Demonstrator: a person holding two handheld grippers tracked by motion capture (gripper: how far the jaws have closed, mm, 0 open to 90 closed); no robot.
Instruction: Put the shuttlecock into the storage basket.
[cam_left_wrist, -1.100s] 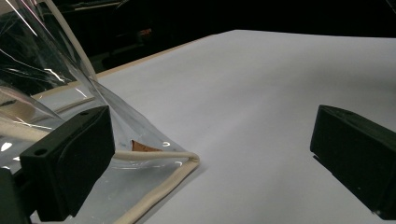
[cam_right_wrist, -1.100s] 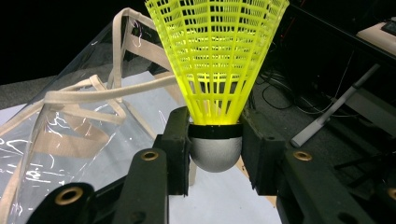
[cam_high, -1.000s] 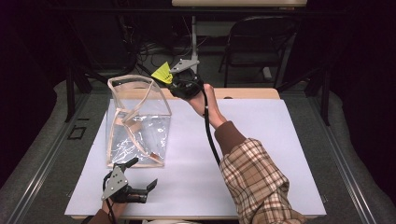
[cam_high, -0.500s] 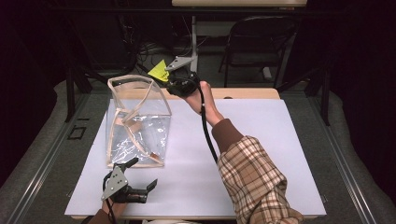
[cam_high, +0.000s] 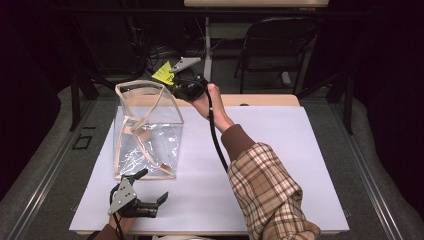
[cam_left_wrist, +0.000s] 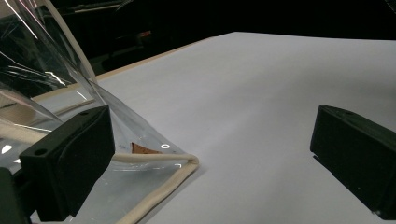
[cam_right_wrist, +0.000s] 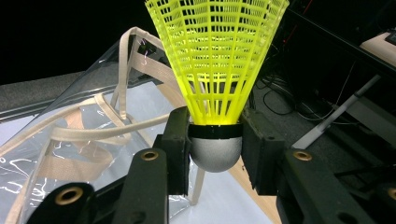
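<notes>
Yellow plastic mesh shuttlecock (cam_right_wrist: 215, 60) is being held by its grey base in the clamped right tongs (cam_right_wrist: 215, 154) above the clear beige-trimmed bag (cam_high: 147, 131), not yet dropped in, while the left tongs (cam_high: 150, 192), jaws apart, are being rested on the white desk (cam_high: 280, 150).

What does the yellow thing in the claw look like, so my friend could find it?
Start at the see-through bag standing on the white table. Just past its far top edge, the right claw is clamped on a shuttlecock. It is the one bright yellow thing there: a plastic net cone with a round grey tip.
</notes>
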